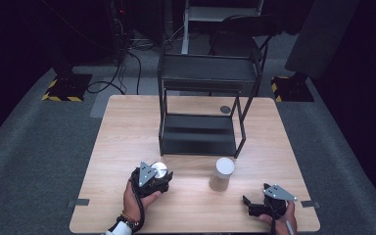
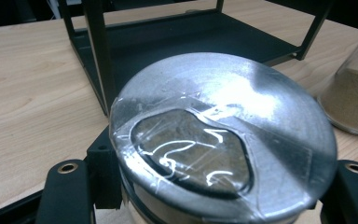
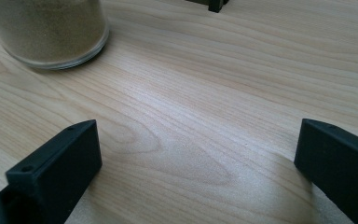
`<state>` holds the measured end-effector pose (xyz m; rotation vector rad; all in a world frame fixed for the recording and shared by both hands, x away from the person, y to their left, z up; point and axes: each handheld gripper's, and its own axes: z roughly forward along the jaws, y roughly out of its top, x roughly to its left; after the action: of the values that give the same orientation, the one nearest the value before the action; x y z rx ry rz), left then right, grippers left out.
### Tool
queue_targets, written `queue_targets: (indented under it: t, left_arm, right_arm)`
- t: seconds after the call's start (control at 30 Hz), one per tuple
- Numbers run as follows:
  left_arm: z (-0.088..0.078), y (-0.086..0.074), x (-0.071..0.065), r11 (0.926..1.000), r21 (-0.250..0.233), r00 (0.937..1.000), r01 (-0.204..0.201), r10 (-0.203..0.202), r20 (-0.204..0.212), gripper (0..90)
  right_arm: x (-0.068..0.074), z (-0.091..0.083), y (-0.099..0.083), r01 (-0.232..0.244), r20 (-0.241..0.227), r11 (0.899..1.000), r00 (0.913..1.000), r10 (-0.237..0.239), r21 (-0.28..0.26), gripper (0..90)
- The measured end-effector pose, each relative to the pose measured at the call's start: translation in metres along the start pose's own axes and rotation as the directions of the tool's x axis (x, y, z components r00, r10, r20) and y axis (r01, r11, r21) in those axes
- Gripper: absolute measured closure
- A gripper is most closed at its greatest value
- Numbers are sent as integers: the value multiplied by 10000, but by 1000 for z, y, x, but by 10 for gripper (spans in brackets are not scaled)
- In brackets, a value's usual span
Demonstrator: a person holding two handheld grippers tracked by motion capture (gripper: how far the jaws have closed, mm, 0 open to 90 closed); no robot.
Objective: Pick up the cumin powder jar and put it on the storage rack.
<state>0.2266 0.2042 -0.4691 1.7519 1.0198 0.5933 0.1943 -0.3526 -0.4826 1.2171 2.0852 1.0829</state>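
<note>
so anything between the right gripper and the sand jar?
Nothing: bare tabletop between the right gripper and the jar in the right gripper view; the high view agrees.

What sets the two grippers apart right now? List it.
The left gripper is shut on the metal-lidded jar; the right gripper is open, with bare table between its jaws. The left sits nearer the black shelf rack, the right near the table's front edge. Both are hand-held.

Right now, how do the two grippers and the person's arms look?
Both grippers are black with two blocky black jaws. The left gripper and the right gripper each carry a grey three-cornered plate on top. A black cable trails from the left one along the forearm. A beaded bracelet and a white cuff show at the left wrist.
</note>
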Motion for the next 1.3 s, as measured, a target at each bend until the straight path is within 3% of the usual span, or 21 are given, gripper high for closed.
queue_targets:
  t: [0.27, 0.33, 0.47, 0.73, 1.1, 1.3]
  left_arm:
    - [-6, 22, 1, 9997, -65, 9995, 247, -248, -176, 314]
    - [-5, 34, 2, 9995, 143, 9995, 282, -280, -135, 314]
    - [-8, 61, 4, 9995, -30, 9995, 300, -301, -136, 314]
    - [-3, 114, 6, 9998, 140, 9999, 119, -119, 35, 314]
    - [4, 164, 12, 9995, -100, 9989, 295, -291, 357, 315]
    - [8, 193, 14, 9996, -264, 9992, 31, -20, 393, 315]
  right_arm:
    - [0, 0, 0, 2, 3, 10000, 10000, -2, -3, 1]
    - [0, 0, 0, 4, 3, 10000, 10000, -4, -3, 1]
    - [0, 0, 0, 1, 9, 10000, 10000, -1, -2, 1]
    - [1, 0, 0, -40, 62, 10000, 10000, 40, -5, 0]
    - [1, 0, 0, -51, 57, 10000, 10000, 51, -4, 0]
    - [1, 0, 0, -76, 95, 10000, 9999, 76, -3, 0]
